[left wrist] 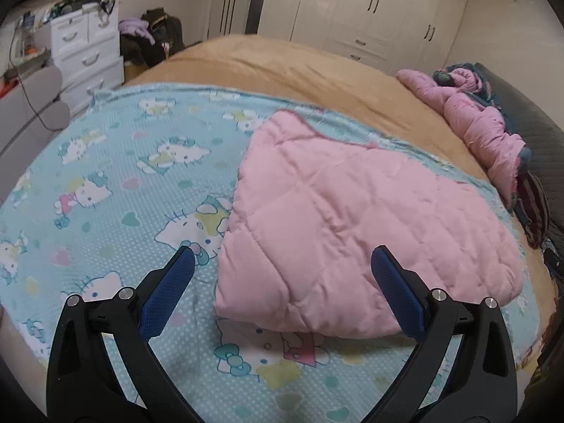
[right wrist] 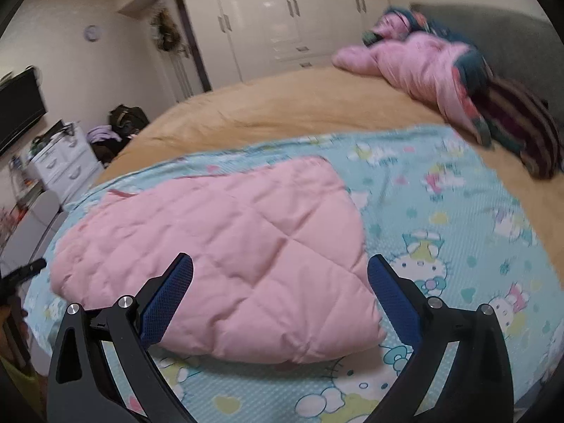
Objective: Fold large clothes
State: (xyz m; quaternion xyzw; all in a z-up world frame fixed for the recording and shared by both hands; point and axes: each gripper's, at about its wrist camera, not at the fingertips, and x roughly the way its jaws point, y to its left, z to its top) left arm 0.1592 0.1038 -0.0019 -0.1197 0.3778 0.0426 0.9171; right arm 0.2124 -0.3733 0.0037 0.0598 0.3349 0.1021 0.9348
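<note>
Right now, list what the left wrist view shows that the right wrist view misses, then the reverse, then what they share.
Left wrist only: nothing major.
Right wrist only: a dark wall-mounted screen and a round wall clock.
Both: the folded pink quilted garment on the cartoon-print sheet, the pink jacket near the headboard, white drawers, and each view's own open gripper, the left gripper and the right gripper.

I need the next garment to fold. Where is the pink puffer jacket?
The pink puffer jacket lies unfolded at the far right of the tan bedspread, against the dark headboard, beyond the folded pink quilted piece.
</note>
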